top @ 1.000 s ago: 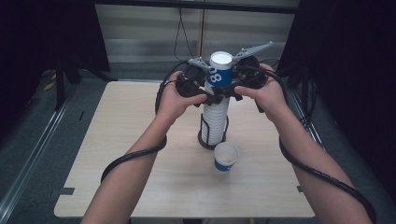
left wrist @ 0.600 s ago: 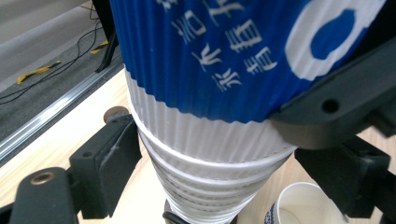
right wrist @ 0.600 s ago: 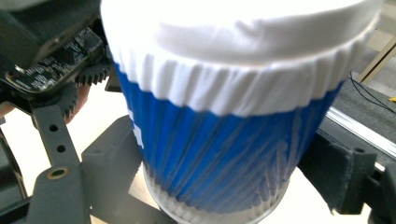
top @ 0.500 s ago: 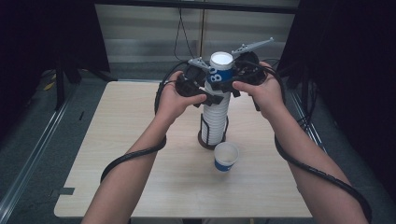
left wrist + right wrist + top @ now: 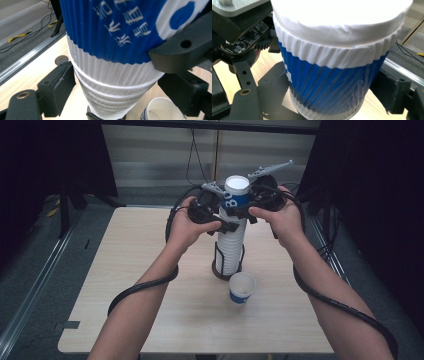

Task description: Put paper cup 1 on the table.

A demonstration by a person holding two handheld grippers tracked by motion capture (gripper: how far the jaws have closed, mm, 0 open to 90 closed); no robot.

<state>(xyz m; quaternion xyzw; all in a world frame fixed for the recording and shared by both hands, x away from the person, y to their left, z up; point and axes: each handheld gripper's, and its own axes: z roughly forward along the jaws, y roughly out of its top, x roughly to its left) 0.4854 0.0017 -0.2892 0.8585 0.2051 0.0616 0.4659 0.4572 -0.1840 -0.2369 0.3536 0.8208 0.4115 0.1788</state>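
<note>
A tall stack of upside-down white ribbed paper cups point(image 5: 230, 247) stands in a black wire holder point(image 5: 219, 269) at mid table. Its top cup point(image 5: 236, 195) is blue with white lettering. My left gripper point(image 5: 231, 223) clasps the white cups just under that blue cup point(image 5: 112, 32), one pad point(image 5: 63, 87) on each side of the stack point(image 5: 110, 100). My right gripper point(image 5: 241, 209) comes in from the other side, and its jaws are shut on the blue top cup point(image 5: 327, 87). One loose blue-and-white cup point(image 5: 242, 287) stands upright, mouth up, in front of the holder.
The light wooden table point(image 5: 125, 270) has bare room left and right of the stack. Black cables trail from both grippers over the person's forearms. Dark curtains and a metal floor rail point(image 5: 35, 285) border the table; cables hang at the back.
The right hand and its gripper have crept slightly upward at the top cup. The stack, the holder and the loose cup stay where they were.
</note>
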